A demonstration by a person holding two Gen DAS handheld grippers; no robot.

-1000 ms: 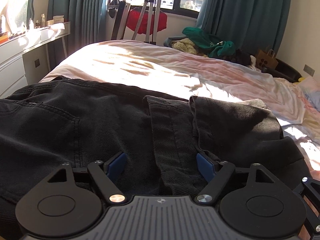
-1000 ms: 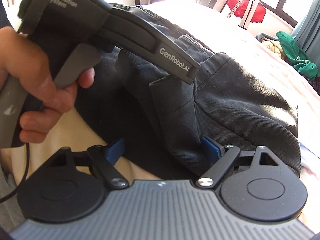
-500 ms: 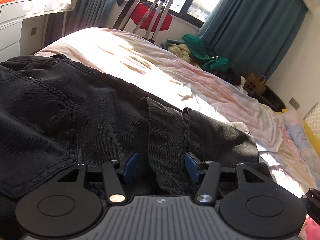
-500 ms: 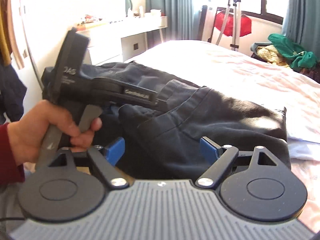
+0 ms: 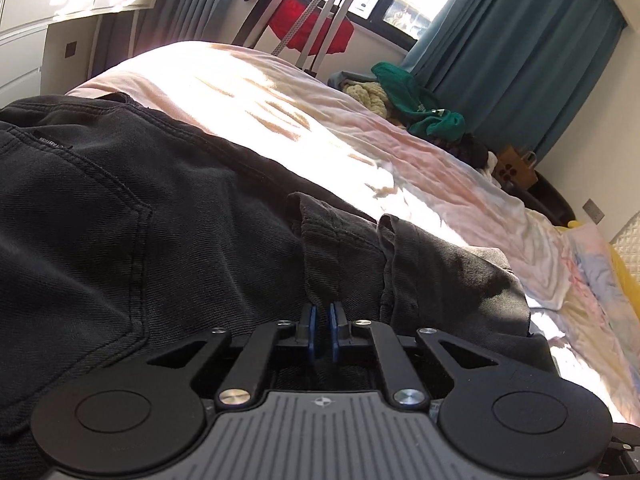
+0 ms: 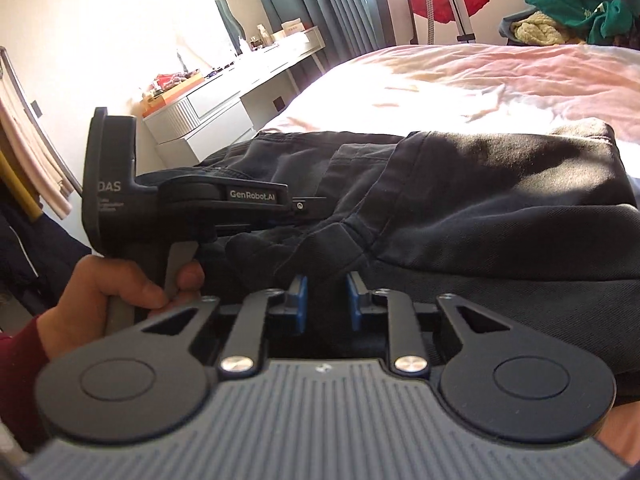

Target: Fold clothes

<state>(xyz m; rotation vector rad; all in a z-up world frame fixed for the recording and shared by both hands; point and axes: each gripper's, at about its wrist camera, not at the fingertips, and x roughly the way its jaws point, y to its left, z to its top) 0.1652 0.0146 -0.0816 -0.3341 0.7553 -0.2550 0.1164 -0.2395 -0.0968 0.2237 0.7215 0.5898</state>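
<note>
Black jeans (image 5: pixel 168 216) spread across the near edge of a bed (image 5: pixel 280 112) with a pale pink sheet, filling the lower left and centre of the left wrist view. A stitched back pocket (image 5: pixel 72 216) at nine o'clock; two folded hem ends bunched at the centre. Left gripper (image 5: pixel 322 332) at six o'clock, blue pads almost together, clenched on a fold of the denim. Beyond the bed at twelve o'clock, a red garment (image 5: pixel 312 36) on a metal stand under a window; at one o'clock, a green and yellow clothes heap (image 5: pixel 412 104) before teal curtains (image 5: pixel 520 52). A white dresser (image 5: pixel 48 44) at ten o'clock.

From the right wrist view, the same jeans (image 6: pixel 480 208) piled at the centre and three o'clock, sunlit sheet (image 6: pixel 480 80) behind. Right gripper (image 6: pixel 323 300) at six o'clock, blue pads partly apart with dark denim between them; whether pinching cloth cannot be told. At nine o'clock, a hand (image 6: pixel 104 300) in a dark red sleeve squeezing the trigger of the left gripper (image 6: pixel 192 200), its nose pressed into the jeans.
</note>
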